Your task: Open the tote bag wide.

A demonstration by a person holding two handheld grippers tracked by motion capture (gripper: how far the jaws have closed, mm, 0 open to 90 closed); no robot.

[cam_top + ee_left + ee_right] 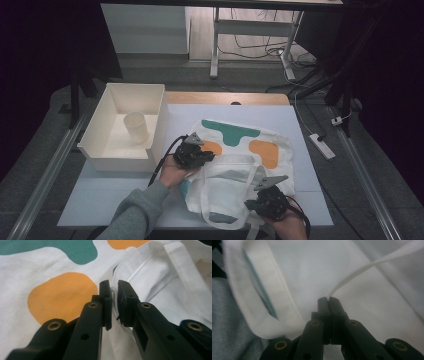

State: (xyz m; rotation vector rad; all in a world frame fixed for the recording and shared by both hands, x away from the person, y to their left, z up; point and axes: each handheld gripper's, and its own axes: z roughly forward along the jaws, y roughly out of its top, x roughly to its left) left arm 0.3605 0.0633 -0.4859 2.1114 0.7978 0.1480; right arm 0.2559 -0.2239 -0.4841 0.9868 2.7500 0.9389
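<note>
White cotton tote bag (240, 165) with teal and orange blotches lies near the table's (100, 200) front edge, toward its right corner. My left claw (113, 293) pinches a fold of its rim; my right claw (328, 300) is clamped on a handle strap (372, 265). Both grips look secured to me; opening or lifting the bag is left.

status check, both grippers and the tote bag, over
Left gripper shut on white cloth tote bag rim. Right gripper shut on the bag's white strap. Cream bin off to the left, nothing in the way.
</note>
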